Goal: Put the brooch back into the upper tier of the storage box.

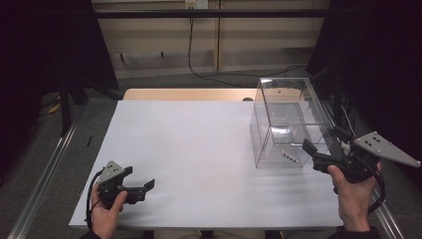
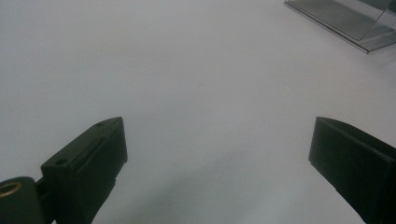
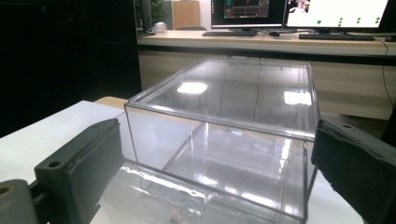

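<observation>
I had my right gripper up against the near face of the clear plastic box, which stood on the right side of the white table, toward the far edge. Its jaws stood as wide as they go, one on each side of the box's near end in the right gripper view, and they pressed on nothing; the box lay between and beyond them, untouched by the pads as far as I could tell. A shallow clear drawer or tray seemed to stick out from the bottom of the box toward me, with a few small metal bits lying in it; I could not make out what they were.

My left gripper rested low over the near left of the table, well apart from the box, jaws wide apart and empty, bare tabletop between them.

I judged the work at a loose point: nothing was in either grip, the box sat square on the table, and whatever handling of the drawer or its contents was wanted remained to be done with the right hand.
</observation>
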Motion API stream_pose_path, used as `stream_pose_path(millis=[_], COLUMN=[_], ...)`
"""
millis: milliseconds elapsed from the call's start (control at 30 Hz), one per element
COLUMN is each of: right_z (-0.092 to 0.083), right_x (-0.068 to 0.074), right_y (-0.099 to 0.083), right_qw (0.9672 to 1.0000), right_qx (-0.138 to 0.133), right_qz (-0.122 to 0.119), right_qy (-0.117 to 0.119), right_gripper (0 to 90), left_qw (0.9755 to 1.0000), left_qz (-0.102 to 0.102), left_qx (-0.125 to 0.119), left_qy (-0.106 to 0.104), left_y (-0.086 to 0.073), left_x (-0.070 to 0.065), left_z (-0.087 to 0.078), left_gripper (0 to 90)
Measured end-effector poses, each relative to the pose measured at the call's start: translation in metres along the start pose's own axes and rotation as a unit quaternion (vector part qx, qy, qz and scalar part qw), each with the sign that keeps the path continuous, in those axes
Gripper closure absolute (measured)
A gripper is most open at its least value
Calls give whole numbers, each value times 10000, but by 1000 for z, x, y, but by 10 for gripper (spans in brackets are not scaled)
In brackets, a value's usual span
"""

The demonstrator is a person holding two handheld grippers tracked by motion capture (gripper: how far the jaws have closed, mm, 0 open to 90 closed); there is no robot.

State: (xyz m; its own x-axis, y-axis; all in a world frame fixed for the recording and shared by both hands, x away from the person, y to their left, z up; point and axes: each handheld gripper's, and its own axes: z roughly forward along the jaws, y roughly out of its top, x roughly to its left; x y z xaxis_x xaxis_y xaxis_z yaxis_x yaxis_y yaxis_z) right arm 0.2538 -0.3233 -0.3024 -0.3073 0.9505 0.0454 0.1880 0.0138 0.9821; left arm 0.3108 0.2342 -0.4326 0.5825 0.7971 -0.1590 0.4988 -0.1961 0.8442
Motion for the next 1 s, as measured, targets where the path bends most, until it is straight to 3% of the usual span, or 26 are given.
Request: stream_pose_path(millis=[267,833,1000], right_z=[-9,-1,-4], right_x=[-6,-4,-4], right_y=[-9,-41,-44], right_qw=[10000,9981,9981], right_qx=[40,608,612], right_qz=[49,112,111], right_qy=[-58,28,8], right_gripper=[10,33,31], left_qw=[10000,10000,10000], left_qz=[24,58,59], left_qx=[26,-6,4], left_qy=[10,-16,1], left_y=[1,1,1], left_x=[0,-2,-1], left_z=[0,0,-1], left_gripper=[39,39,39])
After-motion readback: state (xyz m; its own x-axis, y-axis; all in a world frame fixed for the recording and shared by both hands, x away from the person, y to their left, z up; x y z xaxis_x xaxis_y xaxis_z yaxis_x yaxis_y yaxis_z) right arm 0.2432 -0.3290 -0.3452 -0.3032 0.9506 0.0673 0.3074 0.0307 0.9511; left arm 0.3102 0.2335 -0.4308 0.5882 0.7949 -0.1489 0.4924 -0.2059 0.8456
